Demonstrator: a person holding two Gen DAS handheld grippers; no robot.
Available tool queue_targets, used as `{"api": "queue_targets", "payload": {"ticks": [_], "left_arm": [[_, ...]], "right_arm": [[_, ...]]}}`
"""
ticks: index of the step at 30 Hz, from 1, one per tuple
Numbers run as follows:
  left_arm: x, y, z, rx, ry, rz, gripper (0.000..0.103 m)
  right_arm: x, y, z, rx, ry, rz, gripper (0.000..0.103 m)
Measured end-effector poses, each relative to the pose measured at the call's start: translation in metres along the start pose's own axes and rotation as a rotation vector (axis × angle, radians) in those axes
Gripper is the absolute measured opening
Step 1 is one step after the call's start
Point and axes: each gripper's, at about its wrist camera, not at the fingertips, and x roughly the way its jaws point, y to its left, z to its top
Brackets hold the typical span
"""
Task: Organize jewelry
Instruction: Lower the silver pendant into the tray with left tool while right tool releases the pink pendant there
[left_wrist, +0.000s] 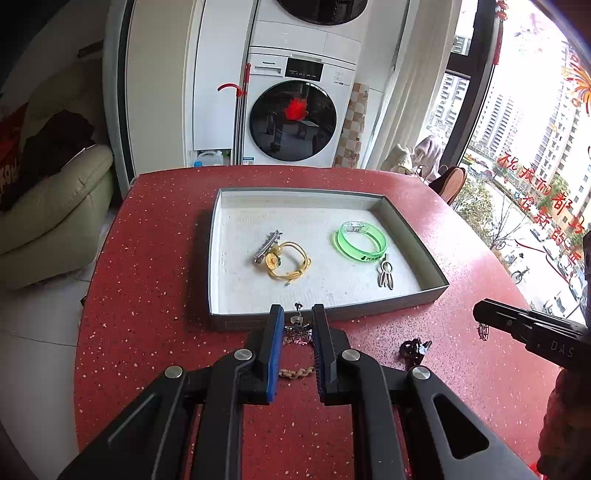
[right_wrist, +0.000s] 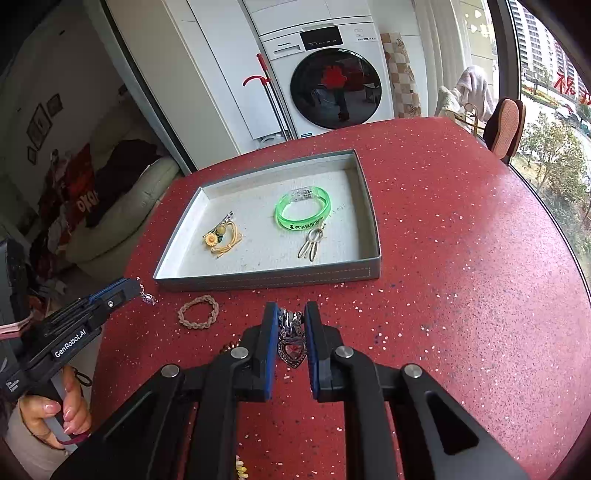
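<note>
Left gripper fingers pinch a small silver earring; right gripper fingers grip a heart pendant. Both hang clear of the red table, probably bound for the grey tray just ahead, beside the braided bracelet.

Green bangle, grey tray, red white-speckled table.

Both tools point steeply downward, the left tool and the right tool each nearly closed on jewelry.
</note>
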Motion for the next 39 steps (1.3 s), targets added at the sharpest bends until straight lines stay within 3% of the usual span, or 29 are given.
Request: {"api": "queue_targets", "payload": {"ticks": [10, 15, 25, 33, 39], "left_arm": [[0.041, -0.004, 0.047, 0.042, -0.004, 0.005, 0.034], [0.071, -0.001, 0.054, 0.046, 0.044, -0.002, 0.034], [0.125, 0.005, 0.046, 0.056, 0.153, 0.018, 0.034], [0.145, 0.008, 0.048, 0.056, 0.167, 0.063, 0.034], [0.149, 0.001, 0.045, 0.111, 0.155, 0.120, 0.034]], "right_arm": [[0.037, 0.010, 0.054, -0.052, 0.007, 0.005, 0.016], [0.070, 0.009, 0.070, -0.044, 0.051, 0.012, 0.016], [0.130, -0.002, 0.070, -0.019, 0.156, 0.003, 0.016], [0.154, -0.010, 0.076, 0.001, 0.179, -0.030, 0.016], [0.157, -0.009, 0.078, -0.011, 0.164, -0.047, 0.016]]}}
